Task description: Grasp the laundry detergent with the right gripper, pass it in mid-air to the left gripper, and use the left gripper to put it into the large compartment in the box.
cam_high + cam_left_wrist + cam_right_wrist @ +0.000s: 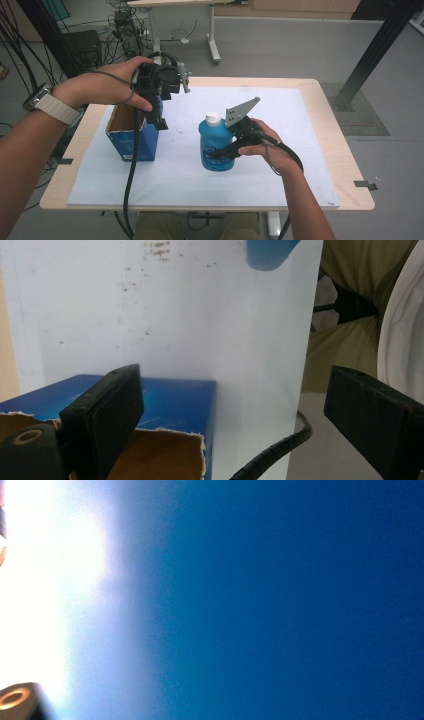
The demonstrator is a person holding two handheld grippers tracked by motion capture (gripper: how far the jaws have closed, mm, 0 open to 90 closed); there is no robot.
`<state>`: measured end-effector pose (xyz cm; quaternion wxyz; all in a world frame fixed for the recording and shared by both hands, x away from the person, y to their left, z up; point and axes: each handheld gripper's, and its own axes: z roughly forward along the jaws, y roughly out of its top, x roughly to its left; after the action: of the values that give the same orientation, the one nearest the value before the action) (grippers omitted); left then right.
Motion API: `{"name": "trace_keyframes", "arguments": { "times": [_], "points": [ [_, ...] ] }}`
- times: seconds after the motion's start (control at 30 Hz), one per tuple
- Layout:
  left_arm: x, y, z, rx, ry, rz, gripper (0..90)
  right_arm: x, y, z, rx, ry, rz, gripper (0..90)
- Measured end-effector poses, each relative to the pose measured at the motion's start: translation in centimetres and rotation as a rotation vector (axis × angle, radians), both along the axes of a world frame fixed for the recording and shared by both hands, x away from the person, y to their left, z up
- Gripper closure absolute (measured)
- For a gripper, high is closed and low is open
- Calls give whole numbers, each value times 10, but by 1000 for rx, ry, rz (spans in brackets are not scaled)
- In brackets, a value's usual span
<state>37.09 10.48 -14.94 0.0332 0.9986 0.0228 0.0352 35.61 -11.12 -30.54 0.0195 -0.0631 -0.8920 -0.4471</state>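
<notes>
A blue bottle (215, 145) with a white cap (213, 118) stands upright on the white sheet (280, 165) near the table's middle. My right gripper (223, 151) comes in from the right and is shut on the bottle's body; its blue wall (300, 600) is pressed close in the right gripper view. An open blue cardboard box (131, 142) sits at the left. My left gripper (157, 120) hovers over the box's right rim, pointing down. In the left gripper view the jaws stand wide apart (230, 415) with nothing between them, above the box (170, 400), and the bottle's base (267, 252) shows at the top.
The left gripper's black cable (131, 175) hangs down past the box's front and off the table edge. The wooden table (345, 165) borders the sheet. Beyond it are desk legs (214, 47), floor cables and a black post (380, 45) at the right.
</notes>
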Motion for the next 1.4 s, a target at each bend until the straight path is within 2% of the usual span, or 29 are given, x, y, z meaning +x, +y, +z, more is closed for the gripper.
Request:
{"name": "trace_keyframes", "arguments": {
  "times": [0.07, 0.2, 0.43, 0.83, 1.03, 1.4],
  "points": [
    [-1, -2, 2, -12, -1, -1, 94, 1, 2, 1, 0, 0, 9, 435],
    [-3, -8, 3, 12, -4, -29, 92, 3, 10, 2, -3, -7, 32, 436],
    [-9, -16, 7, 13, -9, -69, 90, 6, 16, 2, 2, -7, 54, 436],
    [-8, -22, 8, 14, 13, -67, 90, 12, 20, 7, -2, -18, 67, 436],
    [-5, -25, 7, 10, 23, -63, 50, 13, 23, 7, -8, -12, 77, 436],
    [-6, -30, 7, 11, 37, -63, 51, 15, 24, 5, -13, -17, 85, 437]
  ]
}}
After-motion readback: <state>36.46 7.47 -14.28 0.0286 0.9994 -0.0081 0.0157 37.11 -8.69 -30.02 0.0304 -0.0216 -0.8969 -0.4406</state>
